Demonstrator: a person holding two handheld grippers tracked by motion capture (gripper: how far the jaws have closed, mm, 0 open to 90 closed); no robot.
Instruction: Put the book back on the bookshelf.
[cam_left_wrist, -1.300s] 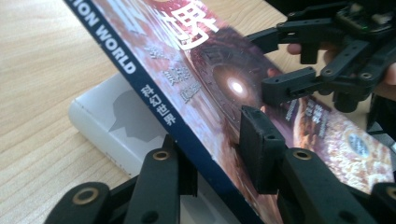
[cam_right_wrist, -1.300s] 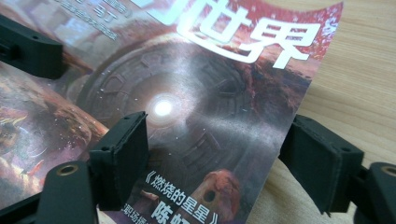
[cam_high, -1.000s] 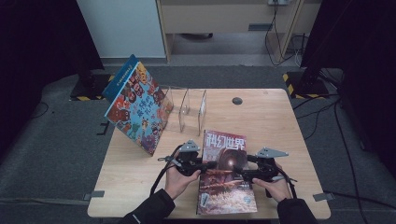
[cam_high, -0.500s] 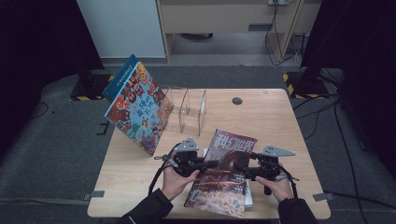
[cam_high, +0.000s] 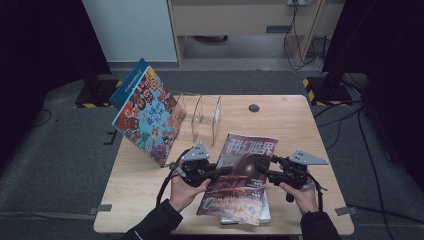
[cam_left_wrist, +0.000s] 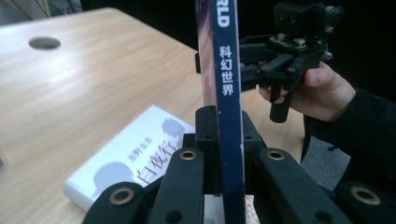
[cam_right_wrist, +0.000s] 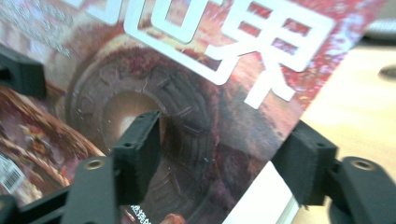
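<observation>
Gripped on its blue spine edge by the left gripper (cam_high: 220, 171), the red glossy magazine with white Chinese title characters (cam_high: 243, 175) sits raised and tilted above the near middle of the light wooden table (cam_high: 295, 125). In the left gripper view, the left gripper's (cam_left_wrist: 219, 140) two black jaws press against either side of the thin blue spine (cam_left_wrist: 229, 88), which stands upright between them. The right gripper (cam_high: 266, 172) reaches in from the magazine's opposite edge; in the right gripper view its (cam_right_wrist: 224, 154) jaws stand wide apart, one lying over the red cover (cam_right_wrist: 187, 93) and the other beyond the cover's edge, not closed on it.

Beneath the magazine a white paperback book with dark printed characters (cam_left_wrist: 135, 158) lies flat on the table, its corner showing below the magazine's lower edge in the high view (cam_high: 262, 216). A clear acrylic book rack with upright dividers (cam_high: 205, 117) stands at the table's far middle, and a large colourful picture book with a blue spine (cam_high: 145, 115) leans tilted against the rack's left side, overhanging the table's left edge. A small dark round hole (cam_high: 254, 107) marks the tabletop just right of the rack.
</observation>
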